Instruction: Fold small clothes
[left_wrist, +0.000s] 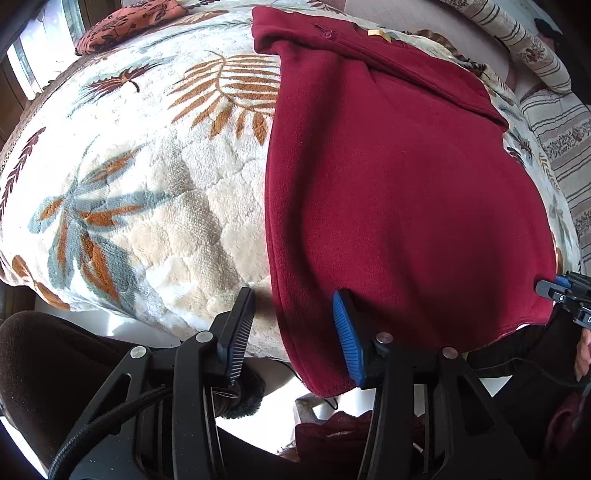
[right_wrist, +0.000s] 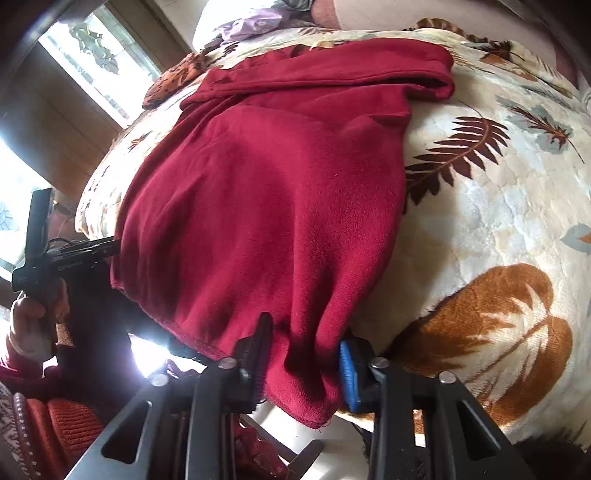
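Between my left claw's (left_wrist: 291, 332) pads lies the near left corner of the garment (left_wrist: 388, 206), a dark red fleece piece spread flat on the blanket (left_wrist: 147, 206). The jaws stand apart: the black pad (left_wrist: 238, 332) sits off the cloth over the blanket's edge, and the blue pad (left_wrist: 347, 336) rests against the fleece, so I grip nothing there. Ahead of that claw the garment runs away to a folded band at its far end.

At my right claw (right_wrist: 304, 365) the jaws are clamped on the garment's near right corner, the hem bunched and hanging down between black pad (right_wrist: 258, 354) and blue pad (right_wrist: 349, 373). To that claw's left, past the hem, I see the other claw's handle held in a hand (right_wrist: 29, 317). To its right lies only leaf-printed blanket.
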